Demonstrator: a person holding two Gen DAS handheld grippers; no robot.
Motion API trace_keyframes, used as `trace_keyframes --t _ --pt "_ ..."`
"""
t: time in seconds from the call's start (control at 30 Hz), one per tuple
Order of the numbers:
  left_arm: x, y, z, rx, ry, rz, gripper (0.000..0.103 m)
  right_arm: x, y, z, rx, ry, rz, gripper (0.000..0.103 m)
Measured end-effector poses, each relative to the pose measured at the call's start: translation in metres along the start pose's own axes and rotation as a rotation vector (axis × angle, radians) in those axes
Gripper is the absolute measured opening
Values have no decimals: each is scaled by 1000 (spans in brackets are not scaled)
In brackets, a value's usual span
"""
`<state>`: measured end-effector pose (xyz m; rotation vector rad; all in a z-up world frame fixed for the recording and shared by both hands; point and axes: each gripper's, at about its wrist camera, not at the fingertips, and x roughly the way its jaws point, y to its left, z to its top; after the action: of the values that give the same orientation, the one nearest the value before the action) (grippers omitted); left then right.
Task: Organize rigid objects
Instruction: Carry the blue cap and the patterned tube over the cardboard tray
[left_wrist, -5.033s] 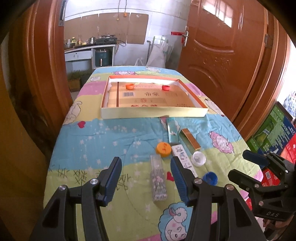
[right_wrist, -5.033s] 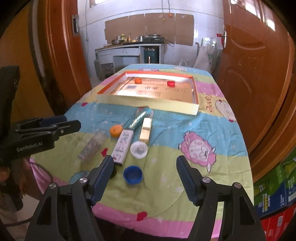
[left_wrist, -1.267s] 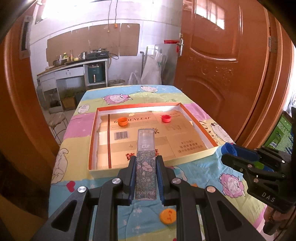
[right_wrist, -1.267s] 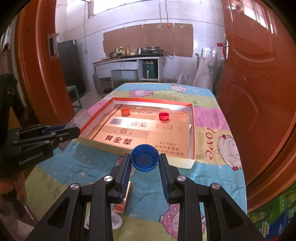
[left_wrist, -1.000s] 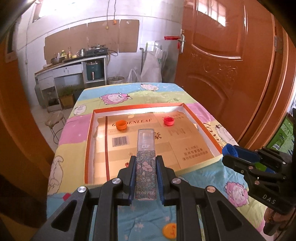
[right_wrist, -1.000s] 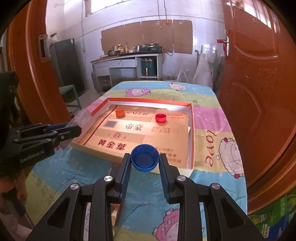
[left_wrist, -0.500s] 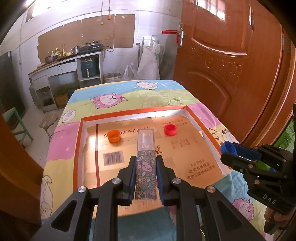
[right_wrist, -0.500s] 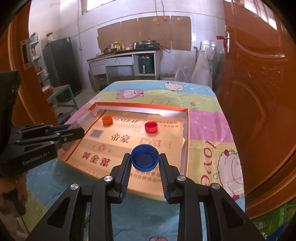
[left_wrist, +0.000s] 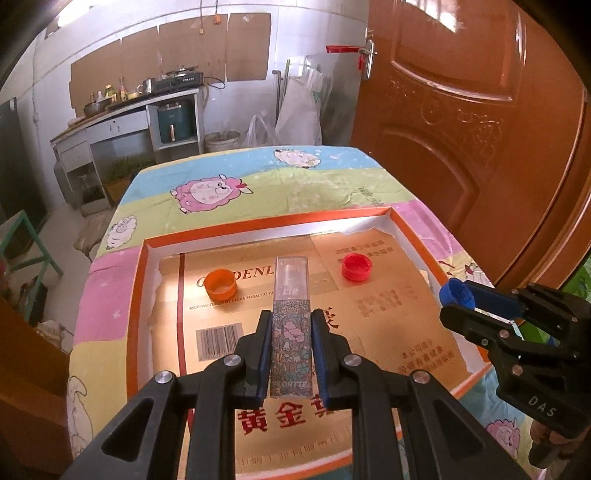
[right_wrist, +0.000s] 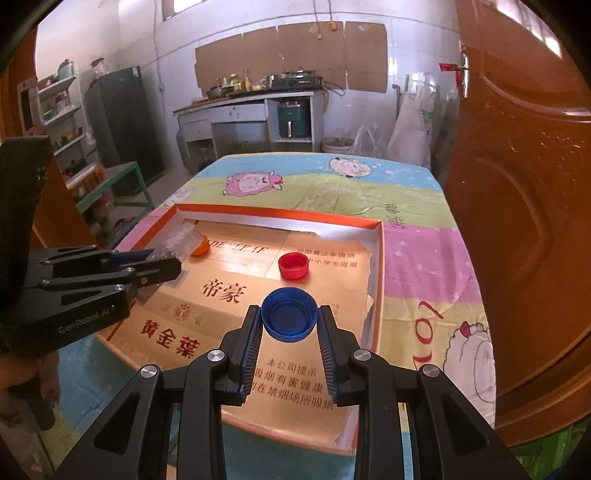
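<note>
Clamping a floral lip-gloss tube (left_wrist: 290, 345) by its long sides, the left gripper (left_wrist: 290, 354) hangs over the shallow cardboard tray (left_wrist: 142, 295); the right gripper (right_wrist: 289, 338) pinches a light, stiff blue bottle cap (right_wrist: 289, 319) across its rim. Farther in lie orange cap (left_wrist: 220, 283) and red cap (left_wrist: 356, 268).

Floral-patterned tube (left_wrist: 290, 343), blue cap (right_wrist: 289, 319), red cap (left_wrist: 356, 267), orange cap (left_wrist: 221, 283), orange-rimmed tray (left_wrist: 133, 295), pastel sheep-print cloth (left_wrist: 258, 192)

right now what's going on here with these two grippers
A person is sorting small items into a shallow cardboard tray on the table. The left gripper is shut on a clear floral-patterned tube, and the right gripper is shut on a blue bottle cap. Both hang over the tray, where an orange cap and a red cap already sit.
</note>
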<state>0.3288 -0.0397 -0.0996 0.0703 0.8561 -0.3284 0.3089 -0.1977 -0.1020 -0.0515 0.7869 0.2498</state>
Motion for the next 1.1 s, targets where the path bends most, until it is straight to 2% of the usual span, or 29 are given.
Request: trace_keyframes --t 0.47,1.1 --pt "40 6 9 27 91 37 21 43 -1 4 -24 78 -3 31" --pt "61 0 7 70 136 49 21 62 -1 4 -49 131 -24 31"
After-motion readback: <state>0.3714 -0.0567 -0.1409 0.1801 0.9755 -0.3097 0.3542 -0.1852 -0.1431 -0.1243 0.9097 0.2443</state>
